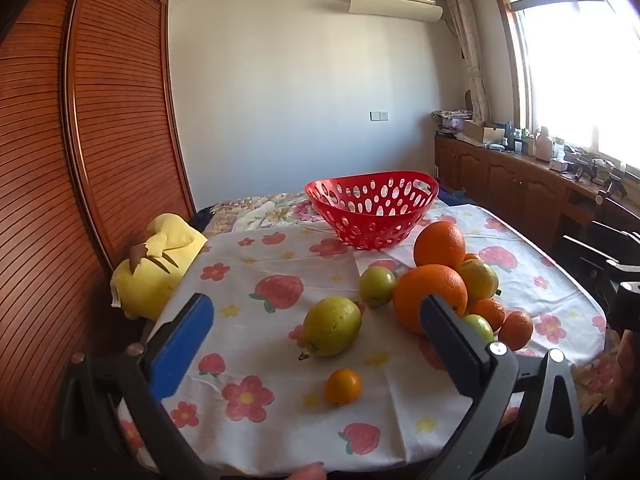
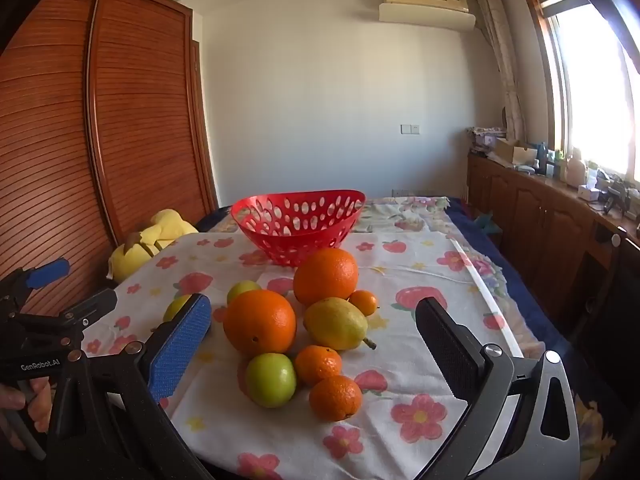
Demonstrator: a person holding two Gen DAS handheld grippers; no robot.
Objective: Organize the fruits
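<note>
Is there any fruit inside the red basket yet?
No fruit shows in the red basket; through its holes you see only wall and cloth. Its very bottom is hidden by the near wall. All the fruit sits on the tablecloth.

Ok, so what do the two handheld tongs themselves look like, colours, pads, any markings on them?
Both look alike: dark grey to black angular frames with silver round bolts at the pivots. Each of the right tongs and left tongs has one finger faced with a bright blue textured pad and the other with a black ribbed pad. The left tongs' body, seen from the right wrist view, carries white "GenRobot.AI" lettering. No cables or sleeves show.
</note>
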